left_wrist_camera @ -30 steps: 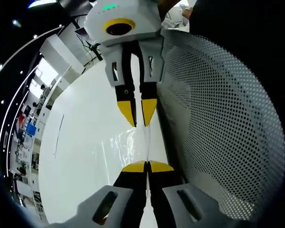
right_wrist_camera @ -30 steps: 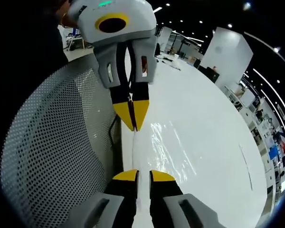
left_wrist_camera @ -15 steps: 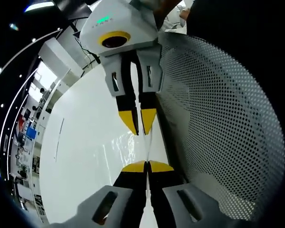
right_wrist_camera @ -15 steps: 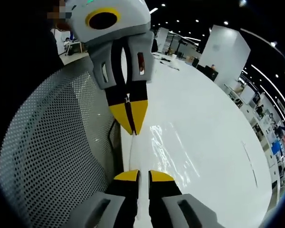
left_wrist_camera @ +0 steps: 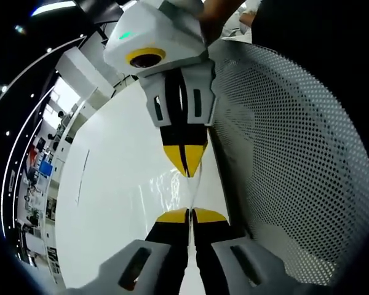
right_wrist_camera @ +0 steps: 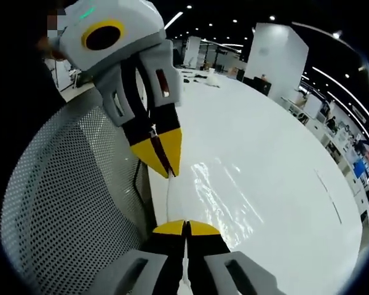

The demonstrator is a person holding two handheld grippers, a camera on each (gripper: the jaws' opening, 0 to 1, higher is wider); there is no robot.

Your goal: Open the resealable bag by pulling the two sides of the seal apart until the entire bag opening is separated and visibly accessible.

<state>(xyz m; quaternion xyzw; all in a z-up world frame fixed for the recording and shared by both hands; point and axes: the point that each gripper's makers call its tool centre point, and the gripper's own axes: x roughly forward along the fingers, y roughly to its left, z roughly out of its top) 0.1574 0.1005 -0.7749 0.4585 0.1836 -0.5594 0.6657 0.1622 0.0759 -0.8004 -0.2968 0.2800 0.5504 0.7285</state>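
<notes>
The clear resealable bag [left_wrist_camera: 166,189] is held edge-on above the white table [left_wrist_camera: 104,184], showing as glints and a thin line. In the left gripper view my left gripper [left_wrist_camera: 189,214] rises from the bottom, jaws shut on the bag's near edge. The right gripper [left_wrist_camera: 187,168] comes down from the top facing it, its yellow tips pressed together on the bag's far edge. In the right gripper view my right gripper [right_wrist_camera: 185,227] is shut on the bag [right_wrist_camera: 220,194], and the left gripper [right_wrist_camera: 166,167] reaches in from the upper left, shut on the same thin edge.
A white perforated mesh chair back [left_wrist_camera: 295,153] curves close beside both grippers, and appears again [right_wrist_camera: 61,203] in the right gripper view. A dark cable [right_wrist_camera: 137,178] runs between mesh and table. A large office hall with desks lies beyond the table [right_wrist_camera: 264,153].
The right gripper's jaws, slightly apart before, have come together on the bag's edge. Both grippers have tilted a little; the left gripper has stayed shut.
</notes>
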